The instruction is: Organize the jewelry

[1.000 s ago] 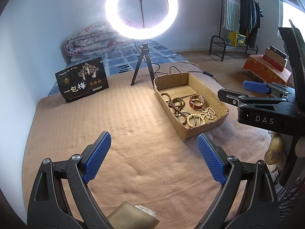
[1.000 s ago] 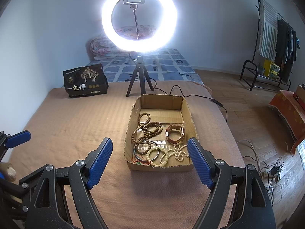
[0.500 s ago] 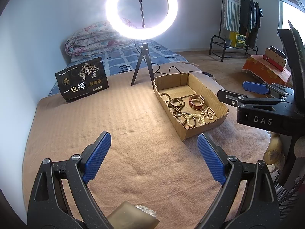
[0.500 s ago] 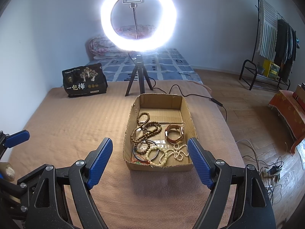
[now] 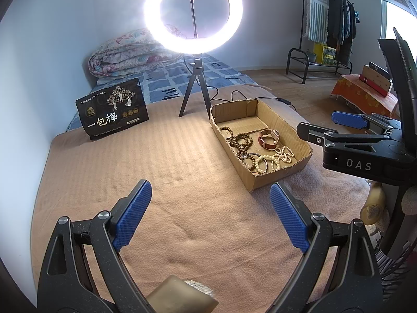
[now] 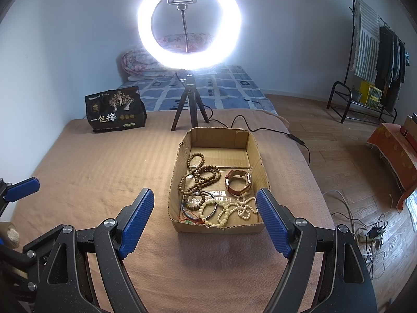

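A shallow cardboard box (image 6: 179, 172) (image 5: 276, 180) lies on the tan blanket. It holds brown bead strings (image 6: 200, 174), a brown leather watch (image 6: 238, 182) (image 5: 268, 139), cream bead strings (image 6: 226, 208) (image 5: 273, 157) and a dark bangle (image 6: 192, 208). My right gripper (image 6: 206, 220) is open and empty, its tips on either side of the box's near end, above it. My left gripper (image 5: 211, 212) is open and empty over bare blanket, left of the box. The right gripper's side shows in the left wrist view (image 5: 349, 122).
A lit ring light on a small tripod (image 6: 189, 109) stands behind the box, its cable (image 6: 271, 130) trailing right. A black snack bag (image 6: 116, 110) stands at the back left. The blanket's right edge (image 6: 315, 182) drops to a wooden floor.
The right gripper has drifted slightly forward toward the box. The left gripper has not visibly moved.
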The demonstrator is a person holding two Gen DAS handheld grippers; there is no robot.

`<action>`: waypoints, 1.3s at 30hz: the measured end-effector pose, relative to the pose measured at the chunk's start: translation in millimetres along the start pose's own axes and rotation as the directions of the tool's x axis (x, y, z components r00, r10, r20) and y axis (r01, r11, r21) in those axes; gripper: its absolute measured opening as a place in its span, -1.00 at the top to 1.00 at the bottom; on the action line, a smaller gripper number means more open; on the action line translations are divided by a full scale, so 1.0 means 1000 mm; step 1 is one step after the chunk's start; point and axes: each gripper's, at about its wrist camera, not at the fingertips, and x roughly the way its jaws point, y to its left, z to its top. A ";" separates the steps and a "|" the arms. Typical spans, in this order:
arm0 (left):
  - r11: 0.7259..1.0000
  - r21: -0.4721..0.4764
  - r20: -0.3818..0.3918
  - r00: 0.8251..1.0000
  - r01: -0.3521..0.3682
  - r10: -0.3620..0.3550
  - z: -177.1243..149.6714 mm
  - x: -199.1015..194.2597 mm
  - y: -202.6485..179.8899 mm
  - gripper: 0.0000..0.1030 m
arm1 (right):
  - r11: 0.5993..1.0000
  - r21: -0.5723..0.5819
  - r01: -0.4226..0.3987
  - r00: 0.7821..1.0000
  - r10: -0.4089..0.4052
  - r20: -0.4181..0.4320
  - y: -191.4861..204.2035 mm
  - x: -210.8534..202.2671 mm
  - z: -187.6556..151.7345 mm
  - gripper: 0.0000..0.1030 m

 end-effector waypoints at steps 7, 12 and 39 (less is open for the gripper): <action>1.000 -0.001 -0.001 1.000 -0.001 0.001 0.000 0.000 0.000 -0.83 | 1.000 0.000 0.000 1.000 0.000 -0.002 0.000 0.000 0.000 -0.57; 1.000 -0.001 0.000 1.000 0.001 -0.001 0.000 0.000 0.000 -0.83 | 1.000 0.001 0.001 1.000 -0.001 -0.003 0.000 -0.001 -0.001 -0.57; 0.999 -0.003 0.035 0.998 -0.053 0.053 -0.003 -0.007 0.002 -0.83 | 1.000 -0.005 0.009 1.000 -0.009 -0.014 0.000 0.002 -0.002 -0.57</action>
